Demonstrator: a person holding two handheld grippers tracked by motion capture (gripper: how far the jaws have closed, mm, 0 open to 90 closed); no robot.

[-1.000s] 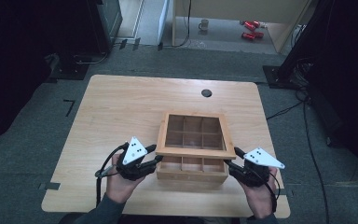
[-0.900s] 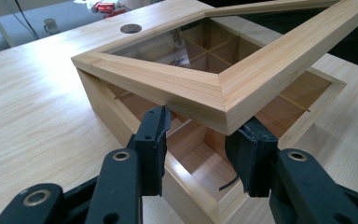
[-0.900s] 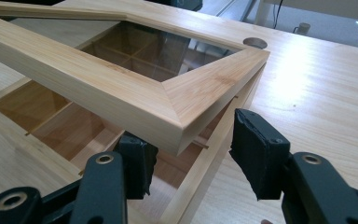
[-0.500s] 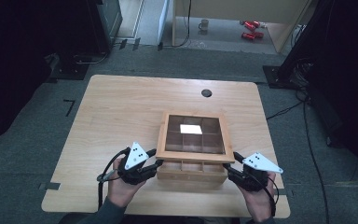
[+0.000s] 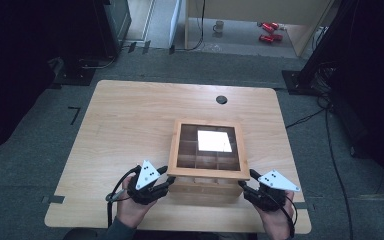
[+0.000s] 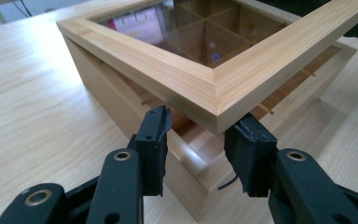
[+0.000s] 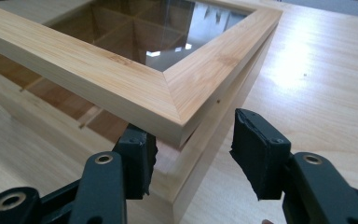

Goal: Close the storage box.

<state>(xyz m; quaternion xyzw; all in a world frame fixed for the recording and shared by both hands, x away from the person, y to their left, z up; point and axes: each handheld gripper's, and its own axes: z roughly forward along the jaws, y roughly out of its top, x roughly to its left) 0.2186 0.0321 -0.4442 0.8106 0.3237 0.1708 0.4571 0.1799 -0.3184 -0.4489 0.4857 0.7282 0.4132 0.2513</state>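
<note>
Pale wooden table (image 5: 130, 125), dark floor around; near its front edge, wooden box (image 5: 206, 186) with glass-paned lid (image 5: 207, 172) tilted partly up over the compartments. Left gripper (image 6: 196, 140) and right gripper (image 7: 191, 144) each narrowed about a front lid corner, apparently gripping it.

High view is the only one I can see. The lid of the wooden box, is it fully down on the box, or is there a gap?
Observer: There is a gap. In the left gripper view the lid stands raised at its front, above the rim of the box.
Operator: Where are the jaws of the right gripper?
Observer: The right gripper has the lid's front corner above and between its jaws. One jaw reaches under the frame and the other stands beside it.
Operator: What shows through the gap?
Observer: Wooden dividers inside the box.
</note>
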